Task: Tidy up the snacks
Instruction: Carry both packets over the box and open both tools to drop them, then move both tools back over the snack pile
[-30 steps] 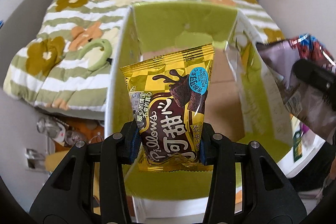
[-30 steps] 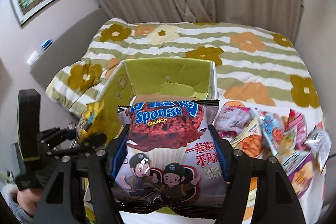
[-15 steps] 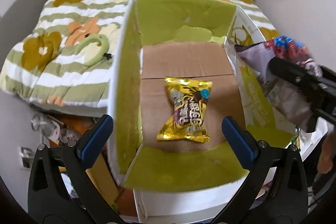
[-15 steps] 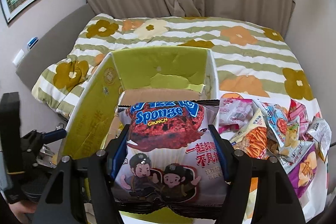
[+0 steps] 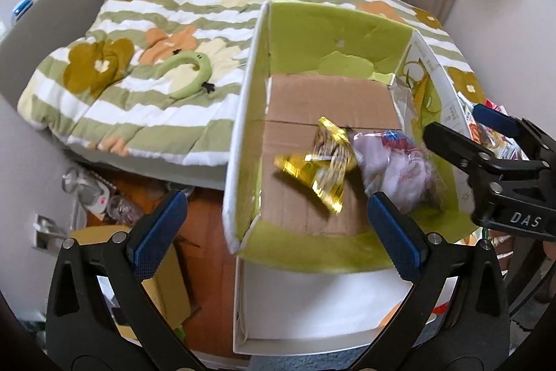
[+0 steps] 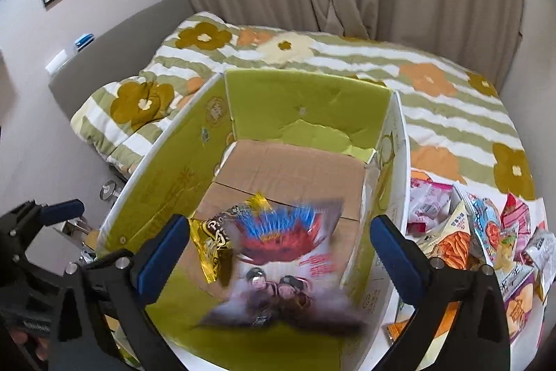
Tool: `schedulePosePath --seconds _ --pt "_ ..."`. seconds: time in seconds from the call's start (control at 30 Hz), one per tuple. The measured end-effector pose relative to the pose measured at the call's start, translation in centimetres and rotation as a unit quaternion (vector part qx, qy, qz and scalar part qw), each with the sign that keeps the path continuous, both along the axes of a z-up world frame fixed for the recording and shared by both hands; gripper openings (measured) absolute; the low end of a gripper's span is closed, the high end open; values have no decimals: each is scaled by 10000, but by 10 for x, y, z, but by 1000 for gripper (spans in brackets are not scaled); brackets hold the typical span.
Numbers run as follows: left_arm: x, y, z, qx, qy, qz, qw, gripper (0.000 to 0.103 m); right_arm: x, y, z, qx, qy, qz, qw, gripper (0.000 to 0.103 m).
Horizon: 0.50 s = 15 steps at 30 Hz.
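Jaws of left gripper [image 5: 276, 225] wide and empty, right gripper [image 6: 279, 252] opening, empty; gold packet [image 5: 321, 167] and Sponge bag [image 6: 285, 263] in box [image 6: 305, 106], snack pile [image 6: 486, 239] right of box remains.

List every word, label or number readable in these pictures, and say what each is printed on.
"DAS": white letters on the right gripper, on its black body.
"Pa...": start of a word on the gold snack packet; the rest is hidden or blurred.
Sponge Crunch bag: motion-blurred, unreadable.
Green cardboard box wall print and the loose snack packets: too small or blurred.
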<state>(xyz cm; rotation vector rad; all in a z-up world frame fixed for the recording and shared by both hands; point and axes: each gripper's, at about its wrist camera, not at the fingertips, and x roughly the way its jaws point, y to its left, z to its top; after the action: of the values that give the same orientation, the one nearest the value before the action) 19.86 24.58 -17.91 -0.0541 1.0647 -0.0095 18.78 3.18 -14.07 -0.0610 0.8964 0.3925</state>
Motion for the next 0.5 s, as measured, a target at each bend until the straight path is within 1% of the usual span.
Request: schedulePosePath --seconds 0.1,0.23,0.37,0.5 --pt "-7 1 -3 -55 7 67 10000 102 -9 -5 0 3 -87 47 10000 103" --pt "-13 -1 -2 -154 -41 103 9998 102 -18 -8 0 21 4 78 10000 103" --pt "-20 -3 9 -157 -225 81 9996 102 -28 -10 9 118 -123 38 9998 103" --pt "-28 -6 21 -79 -414 -15 9991 102 -38 -13 21 143 -266 -37 9995 103"
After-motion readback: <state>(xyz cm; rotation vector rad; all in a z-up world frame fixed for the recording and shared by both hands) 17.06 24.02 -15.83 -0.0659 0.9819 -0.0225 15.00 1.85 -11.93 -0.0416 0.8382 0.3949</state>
